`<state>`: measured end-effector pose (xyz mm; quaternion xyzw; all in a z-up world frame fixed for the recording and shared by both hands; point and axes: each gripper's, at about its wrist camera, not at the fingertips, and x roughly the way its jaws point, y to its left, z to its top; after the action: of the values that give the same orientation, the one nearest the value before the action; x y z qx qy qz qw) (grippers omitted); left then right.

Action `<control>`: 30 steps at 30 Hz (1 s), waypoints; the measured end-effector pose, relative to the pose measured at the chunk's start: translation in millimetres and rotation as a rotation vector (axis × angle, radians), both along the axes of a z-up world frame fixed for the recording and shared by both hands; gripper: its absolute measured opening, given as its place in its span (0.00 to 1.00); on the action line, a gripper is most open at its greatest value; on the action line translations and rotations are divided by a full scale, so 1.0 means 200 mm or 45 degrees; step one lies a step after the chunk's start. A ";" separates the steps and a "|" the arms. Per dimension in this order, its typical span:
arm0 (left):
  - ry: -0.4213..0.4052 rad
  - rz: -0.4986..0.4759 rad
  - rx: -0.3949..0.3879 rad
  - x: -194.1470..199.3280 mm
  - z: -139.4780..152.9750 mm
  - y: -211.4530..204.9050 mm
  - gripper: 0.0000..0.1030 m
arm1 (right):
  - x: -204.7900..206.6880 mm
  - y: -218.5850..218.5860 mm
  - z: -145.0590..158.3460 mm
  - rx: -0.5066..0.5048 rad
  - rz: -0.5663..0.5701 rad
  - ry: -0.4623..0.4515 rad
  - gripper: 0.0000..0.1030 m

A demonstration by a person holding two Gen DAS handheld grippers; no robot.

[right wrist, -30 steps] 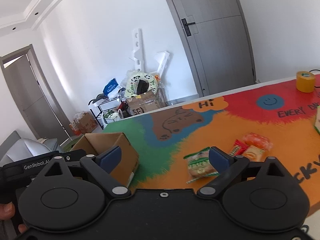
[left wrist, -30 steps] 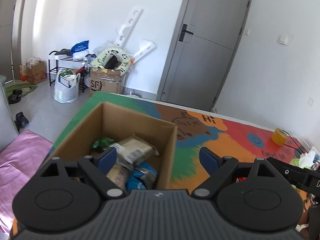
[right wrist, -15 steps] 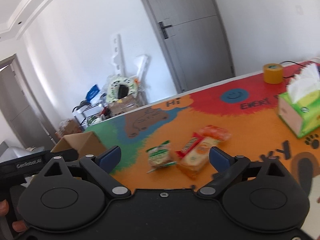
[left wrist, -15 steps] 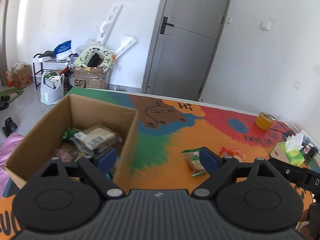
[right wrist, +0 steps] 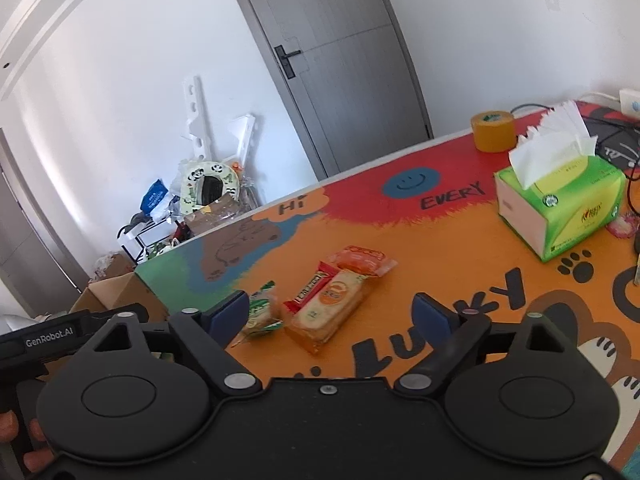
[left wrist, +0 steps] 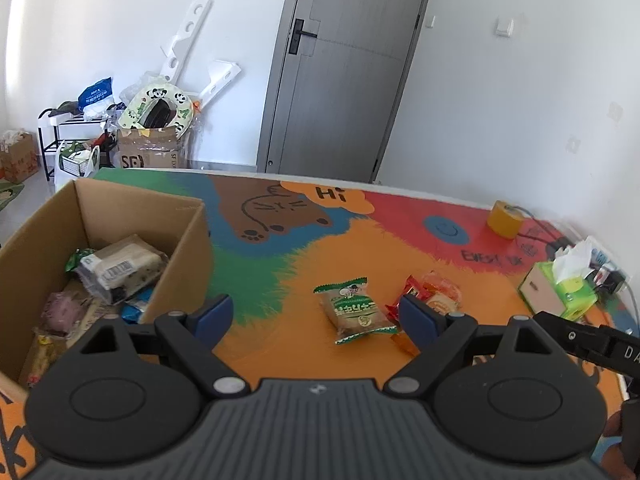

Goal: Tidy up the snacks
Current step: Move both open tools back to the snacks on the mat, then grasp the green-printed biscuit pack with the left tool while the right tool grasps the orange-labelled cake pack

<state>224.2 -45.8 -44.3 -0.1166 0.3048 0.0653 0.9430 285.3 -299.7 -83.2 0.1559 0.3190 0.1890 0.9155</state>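
The cardboard box [left wrist: 182, 240] at the left is plain brown corrugated paper, matt and a little rough. The packets inside it [left wrist: 116, 266] are thin plastic film, crinkled and partly clear. The green snack packet [left wrist: 354, 310] and the orange snack packets [right wrist: 332, 300] on the table are glossy plastic wrap with light reflections. The table cover [left wrist: 280, 280] looks smooth and matt, printed in bright colours. The tissue box [right wrist: 560, 208] is shiny printed card, with soft white paper on top. The tape roll [right wrist: 492, 130] looks smooth. Both grippers, left [left wrist: 316, 316] and right [right wrist: 330, 316], are matt black plastic with blue pads [left wrist: 212, 314] and small metal pins.
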 end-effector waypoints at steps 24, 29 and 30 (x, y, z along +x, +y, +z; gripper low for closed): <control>0.139 0.064 -0.048 0.42 -0.28 -0.01 0.83 | 0.37 0.25 -0.17 -0.051 -0.038 0.132 0.75; 0.173 0.054 -0.029 0.47 -0.34 -0.05 0.78 | 0.40 0.24 -0.21 -0.054 -0.060 0.162 0.75; 0.179 0.057 -0.032 0.48 -0.35 -0.05 0.75 | 0.40 0.24 -0.22 -0.061 -0.065 0.165 0.75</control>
<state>320.1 -55.1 -113.7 -0.1305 0.3684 0.0905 0.9160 365.6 -250.9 -126.5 0.1540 0.3779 0.1476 0.9009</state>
